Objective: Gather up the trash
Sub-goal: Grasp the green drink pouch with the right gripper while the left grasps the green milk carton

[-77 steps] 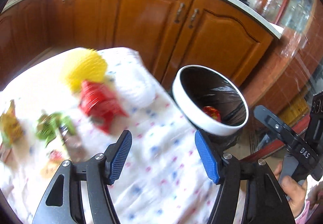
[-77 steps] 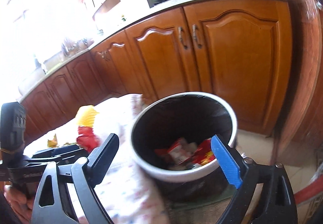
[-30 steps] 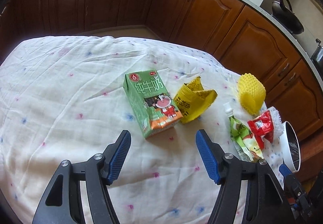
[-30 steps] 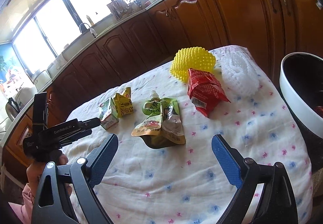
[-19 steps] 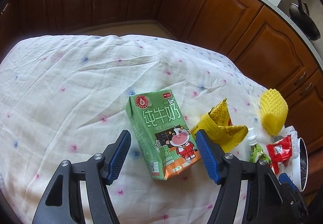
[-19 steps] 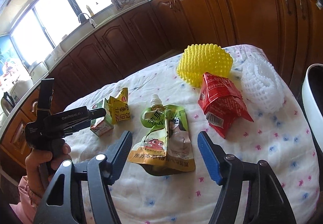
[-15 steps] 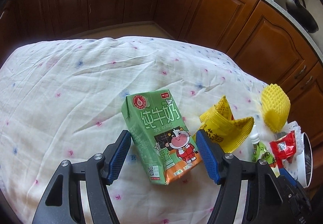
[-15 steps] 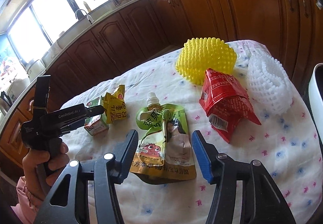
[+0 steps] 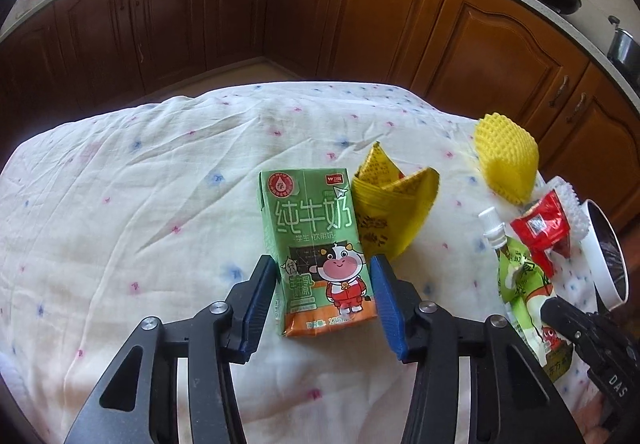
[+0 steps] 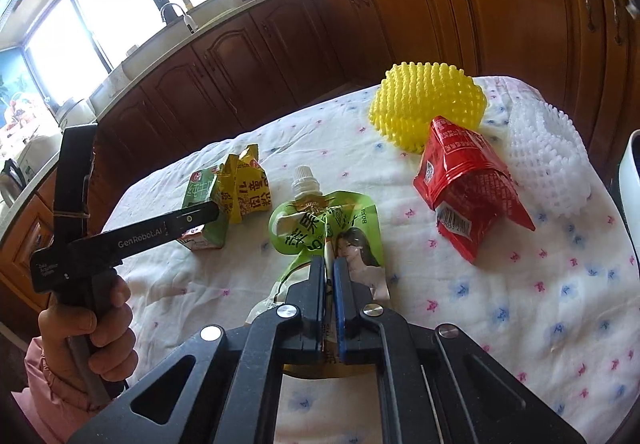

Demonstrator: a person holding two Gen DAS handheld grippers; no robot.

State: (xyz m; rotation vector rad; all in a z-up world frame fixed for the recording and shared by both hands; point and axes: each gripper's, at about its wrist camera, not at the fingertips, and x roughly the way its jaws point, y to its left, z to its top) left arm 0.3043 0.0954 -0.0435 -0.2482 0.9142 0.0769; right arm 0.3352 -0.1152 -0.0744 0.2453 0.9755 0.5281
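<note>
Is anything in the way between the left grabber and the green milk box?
No. The left gripper already has its blue pads on both sides of the milk box, with nothing between them. The yellow wrapper only sits beside it.

In the left wrist view the lower end of the milk carton sits between the left gripper and its blue fingers; whether the pads press its sides cannot be told. The green drink pouch is partly covered by the dark body of the right gripper at the frame's edge. The trash bin is cut off, only part of its white rim showing.

In the right wrist view the pouch's lower half disappears under the gripper's frame. The carton hides behind the yellow wrapper. The white foam net covers part of the bench edge.
</note>
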